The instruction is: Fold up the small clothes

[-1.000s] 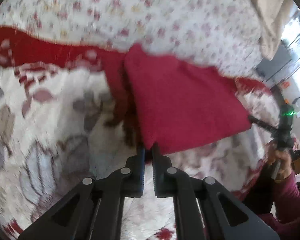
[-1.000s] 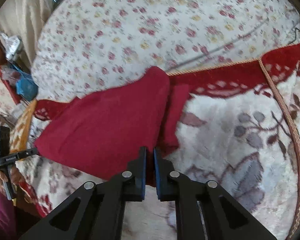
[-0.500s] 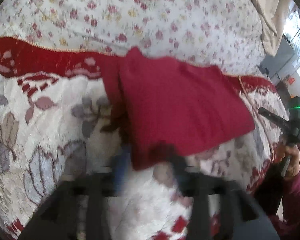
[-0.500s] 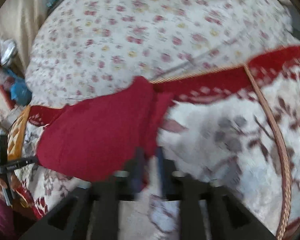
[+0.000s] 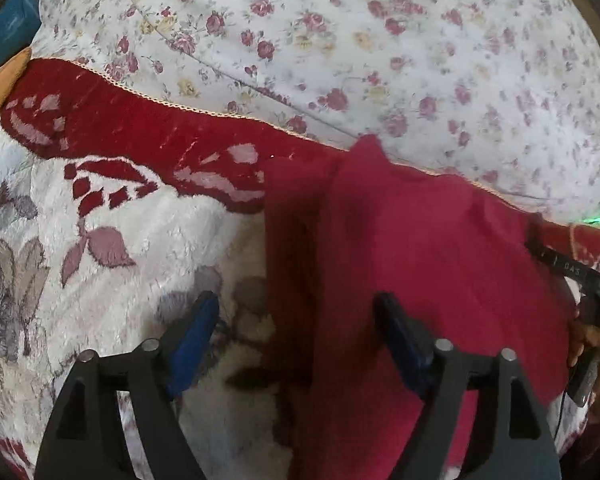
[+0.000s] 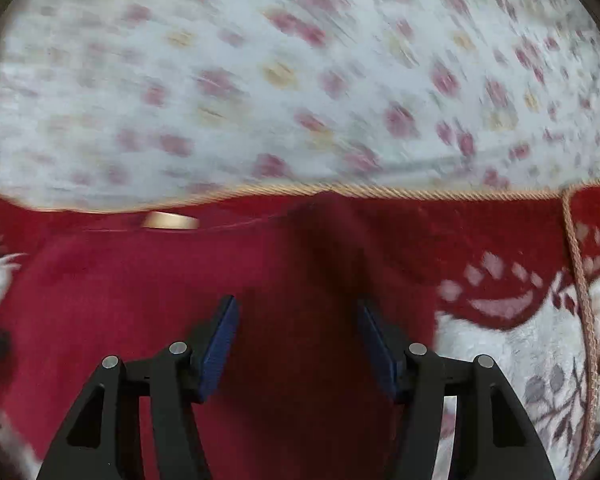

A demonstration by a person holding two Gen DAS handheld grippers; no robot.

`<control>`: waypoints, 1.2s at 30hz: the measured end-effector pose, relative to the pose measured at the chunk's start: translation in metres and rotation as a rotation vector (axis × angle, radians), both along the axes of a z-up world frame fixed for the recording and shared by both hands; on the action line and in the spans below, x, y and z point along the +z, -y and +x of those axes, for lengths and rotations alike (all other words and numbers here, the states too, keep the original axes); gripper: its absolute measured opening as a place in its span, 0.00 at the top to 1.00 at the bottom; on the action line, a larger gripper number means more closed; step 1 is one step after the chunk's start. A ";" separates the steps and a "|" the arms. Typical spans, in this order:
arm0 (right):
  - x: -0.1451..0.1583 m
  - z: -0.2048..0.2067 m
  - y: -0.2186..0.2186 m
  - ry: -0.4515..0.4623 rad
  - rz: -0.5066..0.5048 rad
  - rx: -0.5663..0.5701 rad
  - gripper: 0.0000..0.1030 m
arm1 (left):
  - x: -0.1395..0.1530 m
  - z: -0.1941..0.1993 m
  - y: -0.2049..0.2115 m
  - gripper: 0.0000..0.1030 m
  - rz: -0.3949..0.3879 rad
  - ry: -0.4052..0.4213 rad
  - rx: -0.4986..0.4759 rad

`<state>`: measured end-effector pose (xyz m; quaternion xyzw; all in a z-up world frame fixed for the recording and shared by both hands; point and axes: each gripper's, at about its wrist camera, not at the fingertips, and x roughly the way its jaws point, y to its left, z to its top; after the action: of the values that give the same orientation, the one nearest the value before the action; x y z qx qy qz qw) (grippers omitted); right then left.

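Observation:
A dark red garment (image 5: pixel 420 264) lies flat on the plush white and red blanket (image 5: pixel 148 216), folded over itself with a darker layer along its left edge. My left gripper (image 5: pixel 296 312) is open and empty, its jaws spread above the garment's left edge. My right gripper (image 6: pixel 296 320) is open and empty over the same garment (image 6: pixel 180 280), which fills the lower part of the blurred right wrist view. The right gripper's body also shows at the far right of the left wrist view (image 5: pixel 596 276).
A floral white sheet (image 5: pixel 380 48) covers the bed behind the blanket. The blanket's corded red border (image 6: pixel 500 192) runs across just past the garment. A small tan tag (image 6: pixel 172 221) shows near the garment's far edge. Orange cloth (image 5: pixel 0 84) lies at the far left.
Both grippers were shut on the garment's near corners and have opened and let go. The garment now lies flat. Both grippers have moved forward over it.

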<state>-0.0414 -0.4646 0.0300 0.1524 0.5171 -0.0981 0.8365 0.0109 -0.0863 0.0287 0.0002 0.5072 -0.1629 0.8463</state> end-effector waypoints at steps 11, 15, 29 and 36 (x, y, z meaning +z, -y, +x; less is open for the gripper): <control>0.067 0.014 -0.109 0.139 0.044 0.299 0.37 | -0.003 -0.003 0.000 0.18 0.011 0.015 0.020; 0.065 0.046 -0.177 0.154 0.000 0.449 0.44 | -0.002 -0.004 -0.004 0.18 0.003 0.014 0.013; 0.001 0.128 -0.249 -0.002 0.071 0.500 0.65 | -0.004 0.001 -0.018 0.18 -0.072 -0.050 0.018; 0.025 0.111 -0.217 0.016 0.270 0.431 0.50 | -0.001 -0.008 -0.023 0.18 -0.082 -0.051 0.012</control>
<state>0.0699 -0.2471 0.0546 0.1495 0.5393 0.1538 0.8143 0.0034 -0.0629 0.0273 -0.0417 0.5214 -0.1782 0.8335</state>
